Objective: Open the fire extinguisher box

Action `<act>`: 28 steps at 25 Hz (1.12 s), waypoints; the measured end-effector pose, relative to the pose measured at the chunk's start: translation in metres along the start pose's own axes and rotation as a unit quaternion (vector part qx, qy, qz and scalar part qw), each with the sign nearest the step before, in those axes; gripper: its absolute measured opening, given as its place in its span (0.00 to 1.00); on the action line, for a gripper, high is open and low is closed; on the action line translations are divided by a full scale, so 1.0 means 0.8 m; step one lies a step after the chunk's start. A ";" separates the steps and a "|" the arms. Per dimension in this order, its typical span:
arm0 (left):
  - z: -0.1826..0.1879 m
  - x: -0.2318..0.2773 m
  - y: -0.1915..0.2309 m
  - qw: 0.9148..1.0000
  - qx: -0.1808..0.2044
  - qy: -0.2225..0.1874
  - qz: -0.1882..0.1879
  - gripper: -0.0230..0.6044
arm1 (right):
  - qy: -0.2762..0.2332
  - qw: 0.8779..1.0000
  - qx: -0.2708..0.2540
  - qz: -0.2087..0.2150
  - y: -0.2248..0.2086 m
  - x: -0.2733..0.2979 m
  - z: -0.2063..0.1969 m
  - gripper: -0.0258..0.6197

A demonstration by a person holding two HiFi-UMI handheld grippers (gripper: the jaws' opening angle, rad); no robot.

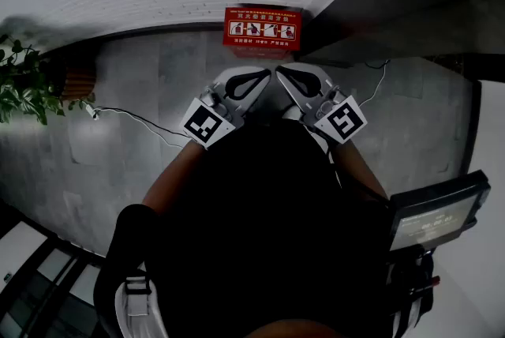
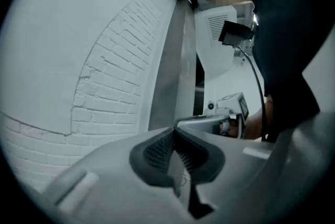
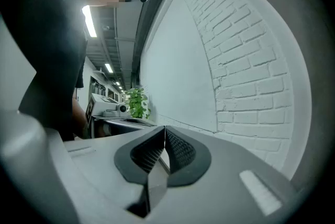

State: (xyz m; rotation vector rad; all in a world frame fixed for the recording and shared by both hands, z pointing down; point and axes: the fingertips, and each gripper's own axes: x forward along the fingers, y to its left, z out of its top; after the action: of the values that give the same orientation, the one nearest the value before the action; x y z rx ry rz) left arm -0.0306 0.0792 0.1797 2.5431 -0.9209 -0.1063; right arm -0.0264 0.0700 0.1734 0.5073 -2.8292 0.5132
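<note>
The red fire extinguisher box stands on the grey floor against the white brick wall, its lid with white pictograms facing up and closed. Both grippers hang in front of the person's body, well short of the box and apart from it. My left gripper and my right gripper point their tips at each other, almost touching. In the left gripper view the jaws are shut on nothing, and the right gripper shows beyond them. My right gripper is likewise shut and empty. The box is outside both gripper views.
A green plant stands at the far left by the wall. A thin cable runs across the floor tiles left of the grippers. A dark wall or cabinet rises right of the box. A black device sits at the lower right.
</note>
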 end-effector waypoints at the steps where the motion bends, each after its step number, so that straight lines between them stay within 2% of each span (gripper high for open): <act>1: -0.001 -0.006 0.008 1.000 -0.003 0.003 -0.001 0.04 | -0.003 1.000 0.011 -0.005 -0.002 0.008 0.000 0.06; 4: -0.007 -0.020 0.029 1.000 -0.011 0.011 -0.006 0.04 | -0.009 0.999 0.034 -0.023 -0.010 0.027 -0.002 0.06; 10: -0.015 -0.017 0.055 1.000 -0.010 0.020 -0.012 0.04 | -0.005 0.999 0.022 -0.046 -0.030 0.039 -0.008 0.06; 15: -0.013 0.004 0.061 1.000 -0.008 0.024 -0.006 0.04 | -0.002 0.999 0.010 -0.035 -0.047 0.034 -0.007 0.06; 22: -0.030 0.085 0.125 0.998 0.006 0.046 0.031 0.04 | -0.003 1.000 0.017 -0.006 -0.146 0.045 -0.015 0.06; 24: -0.045 0.088 0.103 0.997 0.025 0.057 0.036 0.04 | -0.011 1.000 0.008 0.006 -0.135 0.024 -0.028 0.06; 28: -0.097 0.071 0.042 0.990 0.134 0.030 0.042 0.04 | -0.078 0.994 -0.075 0.013 -0.082 -0.023 -0.082 0.06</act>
State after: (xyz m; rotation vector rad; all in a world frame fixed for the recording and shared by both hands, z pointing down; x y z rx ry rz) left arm 0.0102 0.0490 0.2685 2.7286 -1.0793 0.1286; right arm 0.0249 0.0425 0.2483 0.5020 -2.9969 0.2724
